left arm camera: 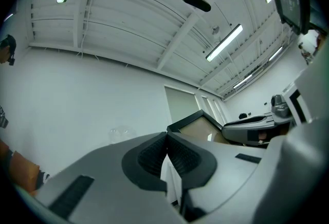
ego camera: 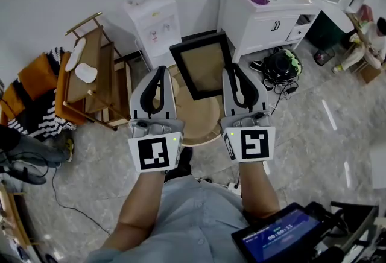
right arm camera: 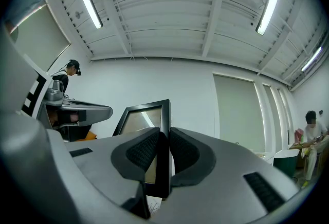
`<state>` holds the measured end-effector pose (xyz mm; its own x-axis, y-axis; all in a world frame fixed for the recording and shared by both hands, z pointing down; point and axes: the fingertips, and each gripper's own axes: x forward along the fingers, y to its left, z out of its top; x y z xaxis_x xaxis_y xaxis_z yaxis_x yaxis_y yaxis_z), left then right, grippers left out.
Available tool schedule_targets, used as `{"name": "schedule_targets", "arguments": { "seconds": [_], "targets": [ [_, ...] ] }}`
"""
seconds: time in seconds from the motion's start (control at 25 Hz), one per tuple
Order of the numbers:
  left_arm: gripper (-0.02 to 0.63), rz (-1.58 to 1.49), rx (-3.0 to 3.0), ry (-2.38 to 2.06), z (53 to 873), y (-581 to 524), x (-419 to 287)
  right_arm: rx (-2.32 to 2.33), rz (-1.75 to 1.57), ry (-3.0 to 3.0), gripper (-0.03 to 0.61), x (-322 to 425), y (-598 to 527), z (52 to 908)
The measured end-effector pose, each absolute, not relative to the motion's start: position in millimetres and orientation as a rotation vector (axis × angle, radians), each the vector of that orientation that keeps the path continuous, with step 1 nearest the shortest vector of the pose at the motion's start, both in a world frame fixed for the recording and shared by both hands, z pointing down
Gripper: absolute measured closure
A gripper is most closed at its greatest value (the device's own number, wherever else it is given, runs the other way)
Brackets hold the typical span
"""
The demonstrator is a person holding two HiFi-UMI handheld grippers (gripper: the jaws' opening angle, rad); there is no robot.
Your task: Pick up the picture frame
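Wooden rack at far left, water dispenser next to it by the wall. Left gripper points up with its jaws pressed together and nothing between them, just beside the frame's left edge; cannot tell if it touches. Picture frame, black border with a tan panel, is held up, tilted, over a round wooden stool. Right gripper has its jaws clamped on the frame's right edge. White sink cabinet stands at right.
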<state>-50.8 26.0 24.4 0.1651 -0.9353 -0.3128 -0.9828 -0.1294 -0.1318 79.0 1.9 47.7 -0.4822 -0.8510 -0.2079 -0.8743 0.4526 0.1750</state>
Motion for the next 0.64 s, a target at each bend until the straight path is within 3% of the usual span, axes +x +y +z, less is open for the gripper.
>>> {"name": "schedule_targets", "arguments": {
  "seconds": [0.64],
  "targets": [
    [0.603, 0.201, -2.146, 1.824, 25.3, 21.1, -48.3, -1.555, 0.398, 2.591, 0.499, 80.6, -2.9, 47.9]
  ]
}}
